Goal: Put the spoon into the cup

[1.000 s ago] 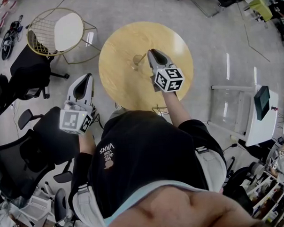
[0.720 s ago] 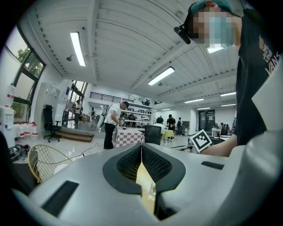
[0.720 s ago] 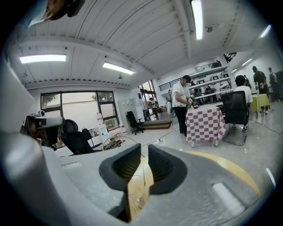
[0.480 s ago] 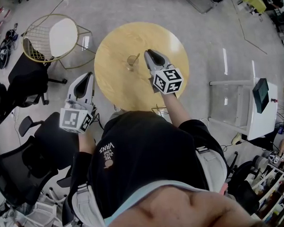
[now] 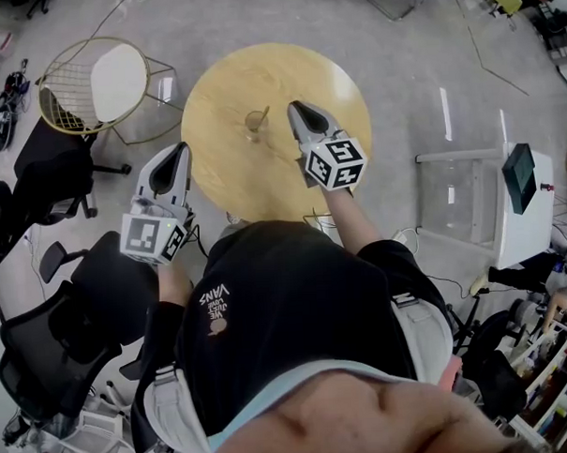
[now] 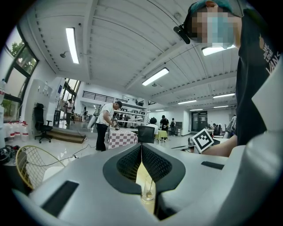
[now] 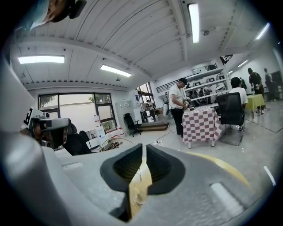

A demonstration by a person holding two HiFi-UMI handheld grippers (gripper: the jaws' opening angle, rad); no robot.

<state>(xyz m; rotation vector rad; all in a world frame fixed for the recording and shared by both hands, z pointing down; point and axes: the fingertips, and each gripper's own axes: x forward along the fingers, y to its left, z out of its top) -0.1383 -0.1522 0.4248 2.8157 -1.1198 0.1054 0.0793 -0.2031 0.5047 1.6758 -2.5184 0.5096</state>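
Note:
A clear glass cup (image 5: pixel 255 124) stands on the round wooden table (image 5: pixel 324 78). The spoon (image 5: pixel 261 116) stands in it, its handle leaning up to the right. My right gripper (image 5: pixel 295 106) hovers over the table just right of the cup, apart from it, with its jaws a narrow slit apart and empty. In the right gripper view (image 7: pixel 144 145) the cup (image 7: pixel 138 195) shows faintly through that slit. My left gripper (image 5: pixel 179 148) is held off the table's left edge, shut and empty. Below its closed tips (image 6: pixel 141 145) I see the cup (image 6: pixel 148 194) and the spoon (image 6: pixel 151 185).
A gold wire chair (image 5: pixel 94 84) with a white seat stands left of the table. Black office chairs (image 5: pixel 47 175) crowd the lower left. A white side table (image 5: pixel 517 211) stands at the right. People stand far off by a checked table (image 7: pixel 201 126).
My right gripper has drawn back to the right, away from the cup, and the spoon stays in the cup. The left gripper has hardly moved.

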